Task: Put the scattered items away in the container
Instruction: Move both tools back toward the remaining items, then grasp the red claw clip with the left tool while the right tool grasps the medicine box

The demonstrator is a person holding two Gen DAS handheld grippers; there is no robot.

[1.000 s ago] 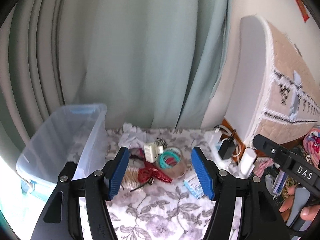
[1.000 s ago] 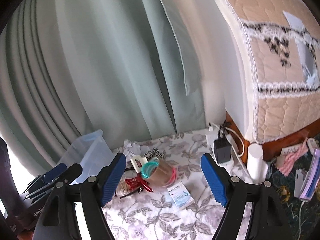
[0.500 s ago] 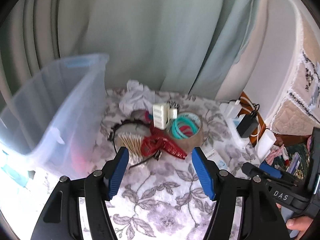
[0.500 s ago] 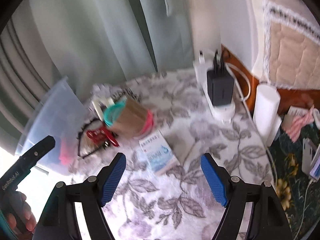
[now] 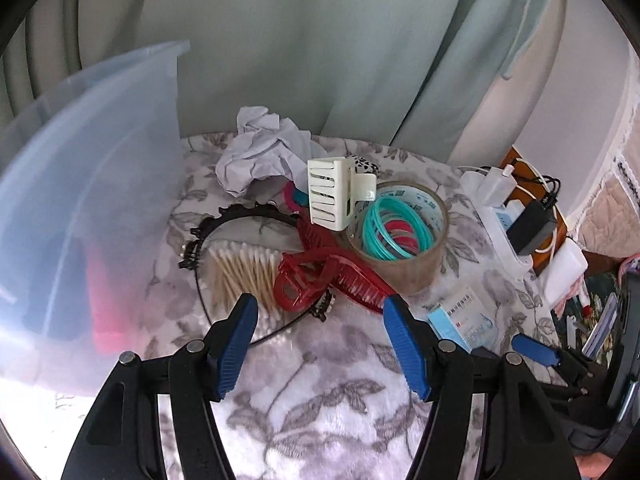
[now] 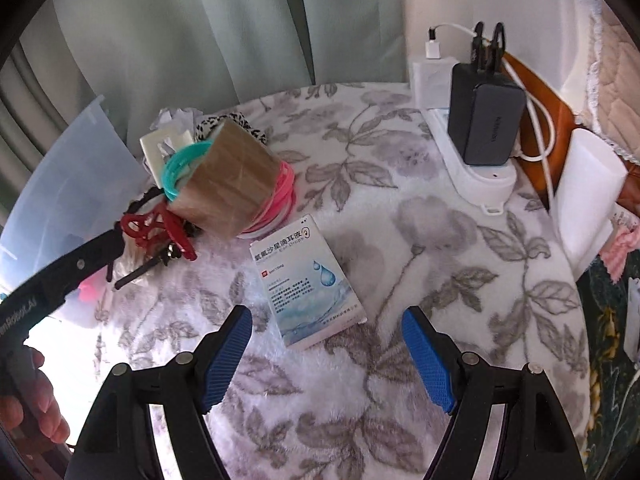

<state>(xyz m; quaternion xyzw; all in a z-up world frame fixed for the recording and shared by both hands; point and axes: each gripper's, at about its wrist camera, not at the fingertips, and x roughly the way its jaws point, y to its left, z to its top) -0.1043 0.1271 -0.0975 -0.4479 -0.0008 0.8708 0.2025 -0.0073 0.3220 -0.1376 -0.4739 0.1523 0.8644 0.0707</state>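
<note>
Blue-padded left hand-held gripper (image 5: 316, 344) gapes empty near the red hair claw (image 5: 320, 276); right hand-held gripper (image 6: 326, 354), equally wide, straddles the eardrop box (image 6: 306, 280), likely lining up grasps toward the container (image 5: 80, 208).

I have brought both grippers down and forward toward the floral cloth (image 5: 320, 412), so the curtain that filled most of each view a second ago now sits only along the top. In the left wrist view the left gripper (image 5: 324, 344) hovers just short of the red hair claw (image 5: 320, 276), which has grown from a small shape at centre to fill the middle of the frame; the clear container (image 5: 80, 200) has swelled across the left side. In the right wrist view the right gripper (image 6: 326, 352) now frames the eye-drop box (image 6: 306, 280), which has slid from lower centre up between the blue pads (image 6: 224, 356). Both sets of jaws remain spread wide.
</note>
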